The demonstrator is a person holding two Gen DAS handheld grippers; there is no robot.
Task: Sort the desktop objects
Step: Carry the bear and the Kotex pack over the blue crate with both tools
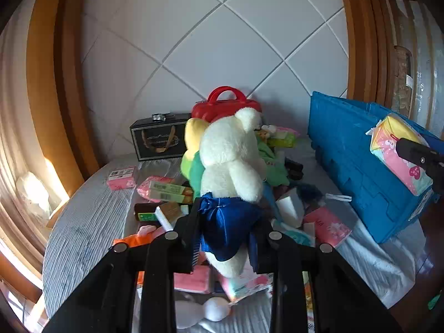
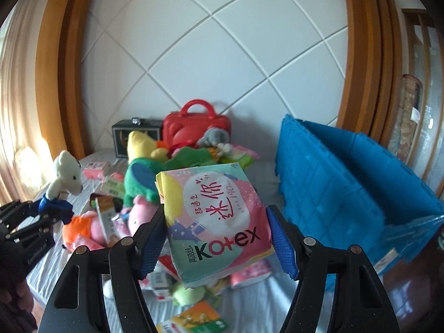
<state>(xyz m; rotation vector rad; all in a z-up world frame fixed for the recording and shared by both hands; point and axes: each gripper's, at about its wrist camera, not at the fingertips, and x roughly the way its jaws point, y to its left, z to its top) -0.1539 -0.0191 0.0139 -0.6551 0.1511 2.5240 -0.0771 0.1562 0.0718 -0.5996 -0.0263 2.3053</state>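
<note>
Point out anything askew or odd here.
The blue crate sits tilted, tipped over the bed's edge rather than standing flat. The white teddy bear hangs pinched only by its blue satin skirt in the left gripper.

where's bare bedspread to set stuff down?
Free: the left strip of the bedspread, between the pink packet and the bed edge, and the near strip beside the blue crate. Crowded: the central pile in front of the red case.

Plush bear (image 1: 231,149) fuzzy, satin skirt (image 1: 227,222) glossy; crate (image 2: 333,177) ribbed plastic.
</note>
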